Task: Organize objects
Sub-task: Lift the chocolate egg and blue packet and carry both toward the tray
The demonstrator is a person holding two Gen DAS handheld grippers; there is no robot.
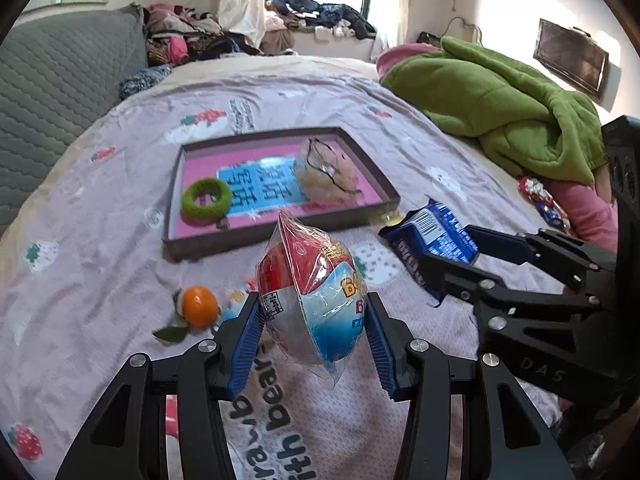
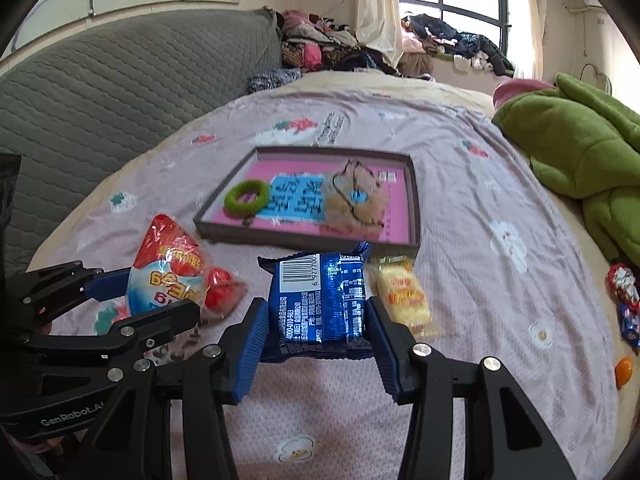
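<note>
My left gripper (image 1: 314, 322) is shut on a red, white and blue bagged snack (image 1: 312, 292), held above the bedspread; the same bag (image 2: 168, 272) shows at the left of the right wrist view. My right gripper (image 2: 316, 320) is shut on a blue foil packet (image 2: 320, 304), also seen at the right of the left wrist view as the blue packet (image 1: 432, 236). Ahead lies a shallow brown tray (image 1: 188, 244) with a pink floor, holding a green ring (image 1: 206, 202) and a tan plush toy (image 1: 328, 176). The tray (image 2: 414, 200) sits beyond both held items.
An orange fruit with leaves (image 1: 198, 306) lies on the bedspread left of my left gripper. A yellow wrapped snack (image 2: 402, 296) lies right of the blue packet. A green blanket (image 1: 500, 92) is heaped at the right, small wrapped sweets (image 2: 624, 292) near it. A grey quilted headboard (image 1: 60, 80) stands left.
</note>
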